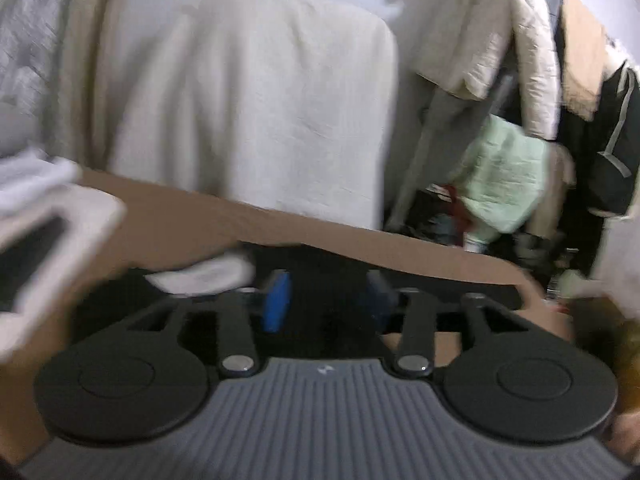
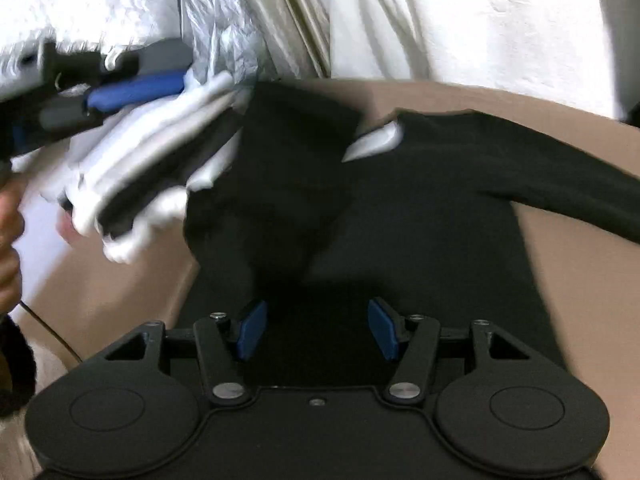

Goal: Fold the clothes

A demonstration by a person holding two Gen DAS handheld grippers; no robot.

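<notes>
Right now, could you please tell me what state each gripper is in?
Left gripper: jaws open, holding nothing.
Right gripper: jaws open over the black garment, holding nothing.

place: home, looks like a bedroom or laundry corner
evidence 1: jackets hanging on a crowded rack, green quilted garment below
evidence 2: cream sheet draped behind
evidence 3: cardboard as work surface
evidence 4: floor clutter, blurred
</notes>
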